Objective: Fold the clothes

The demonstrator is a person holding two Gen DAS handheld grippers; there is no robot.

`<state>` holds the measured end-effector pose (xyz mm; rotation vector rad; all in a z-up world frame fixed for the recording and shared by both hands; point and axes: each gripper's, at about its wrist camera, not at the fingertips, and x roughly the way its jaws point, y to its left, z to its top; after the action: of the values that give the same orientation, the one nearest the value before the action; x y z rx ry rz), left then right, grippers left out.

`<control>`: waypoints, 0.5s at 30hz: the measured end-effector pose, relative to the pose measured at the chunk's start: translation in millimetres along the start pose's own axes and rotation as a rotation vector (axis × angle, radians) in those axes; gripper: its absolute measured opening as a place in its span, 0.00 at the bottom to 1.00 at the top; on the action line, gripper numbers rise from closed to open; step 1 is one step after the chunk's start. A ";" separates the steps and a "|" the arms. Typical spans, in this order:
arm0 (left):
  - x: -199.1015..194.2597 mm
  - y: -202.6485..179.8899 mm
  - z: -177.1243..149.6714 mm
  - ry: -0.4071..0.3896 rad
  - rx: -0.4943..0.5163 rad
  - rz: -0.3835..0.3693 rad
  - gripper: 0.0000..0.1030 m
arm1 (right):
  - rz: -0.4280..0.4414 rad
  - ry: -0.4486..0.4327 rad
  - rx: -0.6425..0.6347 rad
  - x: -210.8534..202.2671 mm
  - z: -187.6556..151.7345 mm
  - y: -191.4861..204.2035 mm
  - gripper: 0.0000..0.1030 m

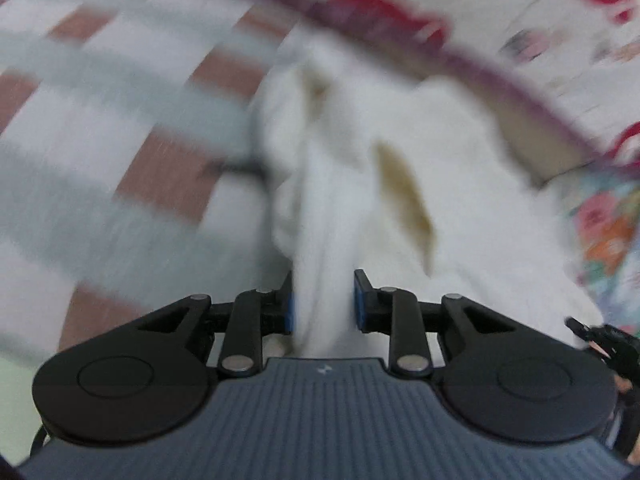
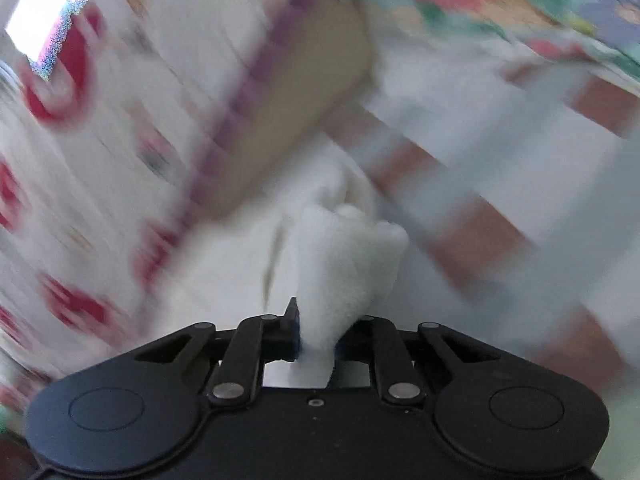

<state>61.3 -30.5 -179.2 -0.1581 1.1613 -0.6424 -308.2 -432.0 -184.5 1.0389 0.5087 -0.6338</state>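
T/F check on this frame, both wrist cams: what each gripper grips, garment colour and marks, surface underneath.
1. The left gripper has the fluffy white garment between its fingers. True.
2. The right gripper is empty. False: it is shut on a bunch of the same white cloth.
3. The garment is plain white throughout. False: it shows brownish-yellow patches.
4. The cloth lies over a checked white, grey and brown cover. True.
5. The pictures are sharp. False: the background is motion-blurred.

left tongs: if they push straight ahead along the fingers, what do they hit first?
The white garment: it already sits between the left tongs and bunches up right ahead. Beyond it lies the striped cover, though blur leaves depth unclear.
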 end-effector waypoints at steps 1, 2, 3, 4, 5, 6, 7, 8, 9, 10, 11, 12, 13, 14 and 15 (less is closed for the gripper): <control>-5.6 1.6 2.7 -0.022 -0.009 0.007 0.25 | -0.019 0.015 0.034 5.6 -8.8 -10.7 0.17; -11.1 3.3 5.3 -0.045 -0.018 0.015 0.23 | -0.015 0.008 0.072 8.0 -14.7 -19.9 0.18; -17.1 4.8 7.9 -0.068 -0.023 0.026 0.18 | -0.011 0.000 0.086 8.2 -15.5 -24.4 0.20; -24.9 5.8 10.1 -0.095 -0.013 0.053 0.15 | -0.018 0.000 0.077 7.6 -12.6 -25.1 0.21; -32.6 6.8 12.3 -0.123 -0.003 0.080 0.09 | -0.027 -0.001 0.054 6.6 -9.0 -23.8 0.22; -40.4 7.8 14.4 -0.150 0.007 0.107 0.08 | -0.042 -0.003 0.011 5.2 -4.3 -19.4 0.23; -47.1 9.2 17.0 -0.173 0.012 0.119 0.08 | -0.061 -0.004 -0.041 4.1 -0.4 -13.6 0.24; -50.2 12.1 21.1 -0.179 -0.001 0.076 0.08 | -0.087 -0.002 -0.102 4.3 1.2 -6.2 0.27; -52.8 13.3 25.4 -0.184 -0.005 0.037 0.08 | -0.109 0.000 -0.161 4.8 1.6 1.0 0.27; -52.9 8.0 31.1 -0.188 0.025 0.019 0.09 | -0.124 -0.002 -0.204 3.8 2.3 6.7 0.27; -52.0 1.7 39.1 -0.198 0.060 0.005 0.11 | -0.128 -0.007 -0.220 2.7 2.9 9.4 0.30; -49.8 -4.9 48.1 -0.221 0.087 -0.013 0.15 | -0.133 -0.012 -0.237 1.5 3.5 12.0 0.32; -45.1 -12.1 58.2 -0.241 0.108 -0.032 0.18 | -0.136 -0.014 -0.246 1.5 3.7 13.8 0.33; -38.1 -20.2 68.0 -0.247 0.130 -0.044 0.28 | -0.137 -0.012 -0.244 2.9 3.3 13.5 0.33; -28.8 -24.5 79.5 -0.248 0.148 -0.052 0.34 | -0.137 -0.009 -0.236 3.8 2.9 11.6 0.33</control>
<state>115.4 -51.0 -112.9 -0.1382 0.8708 -0.7300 -297.2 -431.4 -178.6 0.7825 0.6346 -0.6813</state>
